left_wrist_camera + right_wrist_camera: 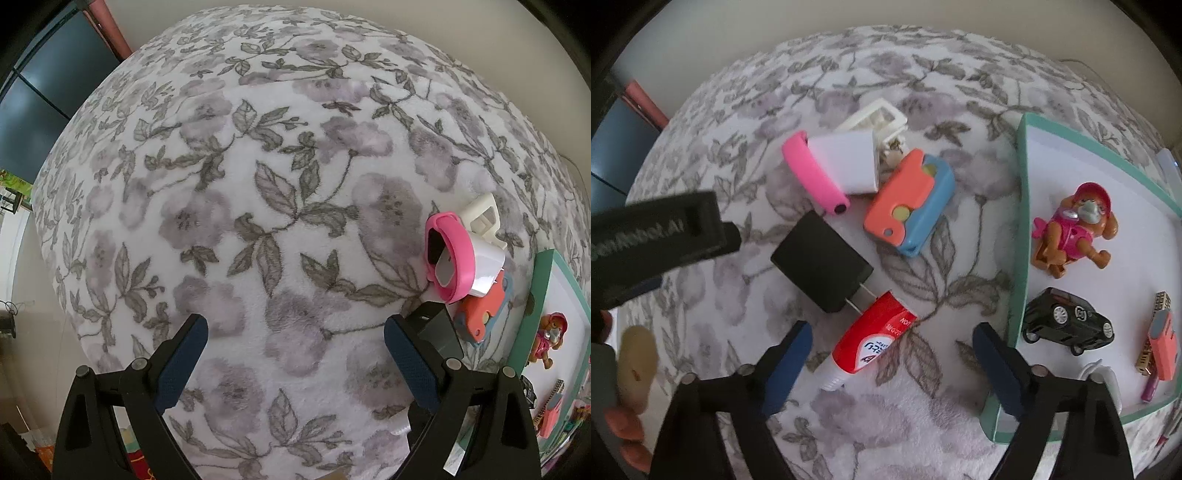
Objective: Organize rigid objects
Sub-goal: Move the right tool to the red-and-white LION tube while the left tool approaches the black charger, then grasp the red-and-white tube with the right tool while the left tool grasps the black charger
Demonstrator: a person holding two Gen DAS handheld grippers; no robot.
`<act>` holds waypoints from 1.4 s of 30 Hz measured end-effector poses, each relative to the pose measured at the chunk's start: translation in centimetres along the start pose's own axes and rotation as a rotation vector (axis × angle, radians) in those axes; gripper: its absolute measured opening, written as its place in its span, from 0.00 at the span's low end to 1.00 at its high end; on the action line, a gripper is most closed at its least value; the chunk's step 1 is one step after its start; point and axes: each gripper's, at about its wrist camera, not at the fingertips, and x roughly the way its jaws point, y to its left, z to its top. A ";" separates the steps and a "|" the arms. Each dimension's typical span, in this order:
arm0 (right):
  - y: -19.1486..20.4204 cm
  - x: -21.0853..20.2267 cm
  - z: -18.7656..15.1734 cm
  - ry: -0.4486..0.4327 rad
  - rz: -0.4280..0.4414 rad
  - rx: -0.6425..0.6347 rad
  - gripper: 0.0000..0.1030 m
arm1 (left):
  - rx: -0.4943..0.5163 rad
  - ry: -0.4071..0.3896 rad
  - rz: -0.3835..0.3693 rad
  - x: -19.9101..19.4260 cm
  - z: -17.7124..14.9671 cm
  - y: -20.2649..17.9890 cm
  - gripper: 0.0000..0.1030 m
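On the floral blanket lie a pink band [812,173], a white box [846,162], a white clip [882,118], an orange-and-blue case [908,203], a black plug adapter [822,260] and a red tube [871,341]. My right gripper [892,354] is open and empty, just above the red tube. The green-rimmed tray [1021,221] on the right holds a toy dog [1075,229], a black toy car [1067,321] and small items. My left gripper [295,350] is open and empty over bare blanket; the pink band [448,254] and the case [480,314] lie to its right.
The left gripper's black body [653,232] reaches into the right wrist view at the left. A dark cabinet [44,81] stands beyond the blanket's far left edge. A cream wall runs behind the blanket. The tray [543,295] sits at the right edge of the left wrist view.
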 end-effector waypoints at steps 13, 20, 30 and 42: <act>-1.1 0.6 -0.5 0.035 0.006 0.033 0.58 | 0.072 -0.011 -0.012 -0.9 0.0 -2.0 0.94; -2.6 0.5 -0.5 0.027 0.012 0.067 0.42 | 0.112 -0.012 -0.019 -1.0 -0.1 -3.1 0.94; -5.7 0.4 0.4 0.004 0.053 0.143 0.29 | 0.170 -0.003 -0.071 -1.0 -0.8 -5.3 0.94; -6.7 -0.2 0.5 0.007 0.087 0.166 0.29 | 0.239 0.009 -0.119 -0.6 -1.7 -8.6 0.94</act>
